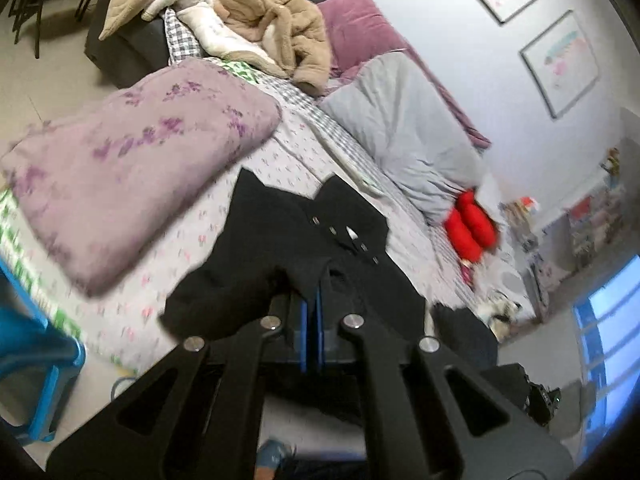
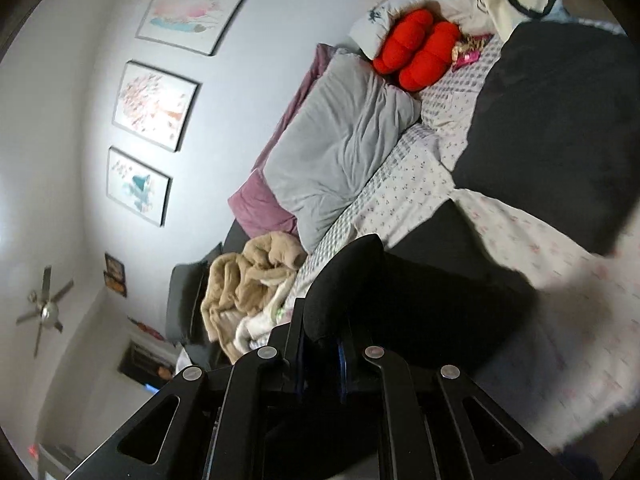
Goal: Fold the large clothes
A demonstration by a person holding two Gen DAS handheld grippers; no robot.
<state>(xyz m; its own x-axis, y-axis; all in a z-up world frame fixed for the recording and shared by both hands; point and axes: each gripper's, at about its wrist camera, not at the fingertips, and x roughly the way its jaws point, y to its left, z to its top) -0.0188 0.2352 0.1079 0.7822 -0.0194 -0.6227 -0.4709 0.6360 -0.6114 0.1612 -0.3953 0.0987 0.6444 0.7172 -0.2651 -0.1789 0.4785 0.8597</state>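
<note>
- We see the left gripper (image 1: pixel 311 296) clenched on a bunched edge of the black garment (image 1: pixel 296 240); its blue pads (image 1: pixel 303 320) stand nearly together with cloth pinched between them.
- We see the right gripper (image 2: pixel 322 340) clamped on a thick fold of the same black garment (image 2: pixel 420 300); the fold rises above the fingertips.
- The garment is lifted at both held points and trails down onto the floral bed sheet (image 1: pixel 280 152); a row of small fasteners (image 1: pixel 348 236) shows on its front.
- On the bed: a lilac flowered pillow (image 1: pixel 140 160) beside the garment, a grey pillow (image 2: pixel 340 140) further back, a red cushion (image 2: pixel 416 52), and a tan fleece blanket (image 1: pixel 260 12) heaped at the far end.
- A second dark cloth (image 2: pixel 552 120) lies on the sheet, apart from the held garment.
- Both views are motion-blurred.
</note>
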